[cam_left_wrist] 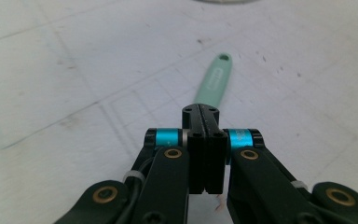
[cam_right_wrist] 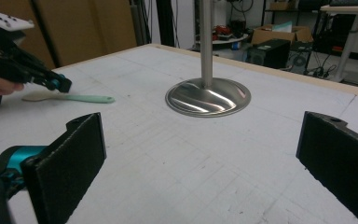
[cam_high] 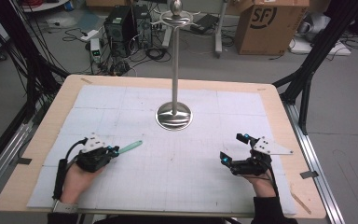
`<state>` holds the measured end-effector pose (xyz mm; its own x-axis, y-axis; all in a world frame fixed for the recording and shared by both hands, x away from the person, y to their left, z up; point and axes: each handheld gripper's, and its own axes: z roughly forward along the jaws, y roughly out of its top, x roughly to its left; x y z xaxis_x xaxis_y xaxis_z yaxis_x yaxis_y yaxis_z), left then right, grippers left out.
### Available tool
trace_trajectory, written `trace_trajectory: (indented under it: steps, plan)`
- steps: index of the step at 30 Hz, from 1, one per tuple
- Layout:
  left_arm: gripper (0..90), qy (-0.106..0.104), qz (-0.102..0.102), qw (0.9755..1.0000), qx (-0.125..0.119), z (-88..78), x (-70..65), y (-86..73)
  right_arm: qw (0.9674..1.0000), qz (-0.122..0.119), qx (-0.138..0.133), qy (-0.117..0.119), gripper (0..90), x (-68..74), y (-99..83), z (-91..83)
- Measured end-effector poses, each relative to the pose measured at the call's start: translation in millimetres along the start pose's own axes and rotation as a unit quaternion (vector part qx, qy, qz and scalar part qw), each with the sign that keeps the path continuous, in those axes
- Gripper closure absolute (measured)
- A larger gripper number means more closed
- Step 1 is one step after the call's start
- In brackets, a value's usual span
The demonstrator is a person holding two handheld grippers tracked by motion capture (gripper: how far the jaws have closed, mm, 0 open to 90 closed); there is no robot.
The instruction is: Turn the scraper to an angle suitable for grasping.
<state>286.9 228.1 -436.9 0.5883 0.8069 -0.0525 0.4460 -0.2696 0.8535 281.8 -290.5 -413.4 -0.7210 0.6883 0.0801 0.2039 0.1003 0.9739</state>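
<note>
The table (cam_high: 279, 100) is covered by a white mat; wide bare room is left around the metal stand (cam_high: 174, 114) toward the far edge. Near the left edge, the left gripper (cam_high: 115, 150) is pressed together over the green spatula (cam_high: 131, 146). Near the right edge, the right gripper (cam_high: 232, 148) is spread apart, with nothing between its jaws.

A slim mint-green utensil (cam_high: 130, 147) with a hole at the end of its handle lay flat on the white-covered table (cam_high: 177, 186), left of centre, its near end under the closed left tool (cam_high: 114, 150), near the steel stand (cam_high: 174, 112).
</note>
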Motion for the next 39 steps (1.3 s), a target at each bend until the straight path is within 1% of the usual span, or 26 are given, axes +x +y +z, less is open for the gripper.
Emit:
trace_trajectory:
  steps: [1,2,4,5,6,7,8,9,10,12,16,17,18,19,21,22,23,24,25,27,30,32,33,34,36,39]
  plan:
    - [89.7,-0.003,-0.006,0.9999,-0.010,-6.5,3.0,-1.4,1.0000,0.000,0.001,0.000,0.3,0.0,-0.2,0.3]
    - [89.7,-0.003,-0.006,0.9999,-0.010,-6.5,3.0,-1.4,1.0000,0.001,0.003,0.000,0.3,0.4,-0.5,0.8]
    - [89.7,-0.017,-0.010,0.9993,-0.031,-19.1,5.9,-4.5,1.0000,0.000,0.006,0.000,0.3,0.5,-1.1,1.6]
    - [89.5,-0.038,-0.003,0.9979,-0.053,-29.4,6.0,-7.4,1.0000,0.001,0.010,-0.001,0.3,1.0,-1.3,1.7]
    - [88.1,-0.048,0.005,0.9971,-0.058,-33.9,5.5,-8.1,1.0000,0.000,0.009,-0.001,0.3,0.9,-1.4,2.2]
    - [86.2,-0.055,0.015,0.9962,-0.066,-38.2,4.6,-9.0,1.0000,0.000,0.010,-0.001,0.3,1.2,-1.4,2.2]
    - [84.3,-0.055,0.015,0.9962,-0.066,-38.2,4.6,-9.0,1.0000,-0.002,0.009,-0.001,0.3,1.2,-1.4,2.2]
    - [82.3,-0.064,0.028,0.9941,-0.083,-46.1,3.3,-11.3,1.0000,-0.003,0.008,-0.001,0.3,1.3,-1.1,2.0]
    - [80.4,-0.064,0.028,0.9941,-0.083,-46.1,3.3,-11.3,1.0000,-0.003,0.008,-0.001,0.3,1.3,-1.1,2.0]
    - [75.9,-0.071,0.038,0.9923,-0.094,-56.2,3.4,-14.6,1.0000,-0.002,0.006,-0.002,0.3,0.6,-0.8,1.1]
    - [64.3,-0.079,0.035,0.9919,-0.093,-64.9,5.4,-17.8,1.0000,0.000,0.005,-0.001,0.3,-0.2,-0.7,-0.2]
    - [61.0,-0.086,0.034,0.9910,-0.097,-70.6,6.7,-19.0,1.0000,-0.001,0.004,-0.001,0.3,-0.4,-0.7,-0.4]
    - [58.3,-0.086,0.034,0.9910,-0.097,-70.6,6.7,-19.0,1.0000,0.000,0.005,-0.001,0.3,-0.2,-0.7,-0.6]
    - [58.3,-0.087,0.041,0.9900,-0.103,-73.2,7.3,-20.1,1.0000,0.000,0.005,-0.001,0.3,-0.2,-0.7,-0.6]
    - [47.5,-0.095,0.050,0.9876,-0.115,-77.3,9.0,-22.9,1.0000,-0.001,0.004,0.000,0.3,-0.1,-0.6,-0.8]
    - [41.9,-0.105,0.051,0.9844,-0.132,-79.4,11.4,-25.3,1.0000,0.001,0.004,0.000,0.3,0.2,-0.5,-1.0]
    - [34.4,-0.106,0.052,0.9828,-0.142,-79.4,12.7,-26.2,1.0000,0.001,0.004,0.000,0.3,0.1,-0.5,-1.2]
    - [24.6,-0.106,0.052,0.9828,-0.142,-79.4,12.7,-26.2,1.0000,0.001,0.003,0.000,0.3,-0.2,-0.6,-1.2]
    - [16.7,-0.084,0.060,0.9804,-0.168,-79.2,13.4,-27.7,1.0000,0.000,0.003,-0.001,0.3,-0.6,-0.6,-1.2]
    - [17.2,-0.085,0.057,0.9807,-0.166,-80.1,13.7,-27.8,1.0000,0.001,0.003,-0.001,0.3,-0.9,-0.7,-1.5]
    - [13.4,-0.092,0.051,0.9805,-0.166,-79.8,13.1,-27.2,1.0000,0.002,0.004,-0.002,0.3,-1.0,-0.9,-1.6]
    - [13.4,-0.105,0.044,0.9805,-0.160,-79.7,12.3,-26.4,1.0000,0.001,0.004,-0.002,0.3,-1.3,-1.4,-1.1]
    - [13.3,-0.110,0.039,0.9812,-0.154,-78.8,11.6,-25.8,1.0000,-0.001,0.004,-0.002,0.3,-1.5,-1.6,-1.0]
    - [13.4,-0.110,0.039,0.9812,-0.154,-78.8,11.6,-25.8,1.0000,-0.001,0.004,-0.002,0.3,-1.4,-1.6,-0.9]
    - [13.4,-0.102,0.038,0.9829,-0.149,-76.0,12.0,-25.0,1.0000,0.000,0.003,-0.001,0.3,-1.5,-1.5,-0.8]
    - [13.4,-0.104,0.039,0.9835,-0.143,-74.1,12.9,-23.7,1.0000,0.003,0.003,-0.001,0.3,-2.0,-1.5,-1.2]
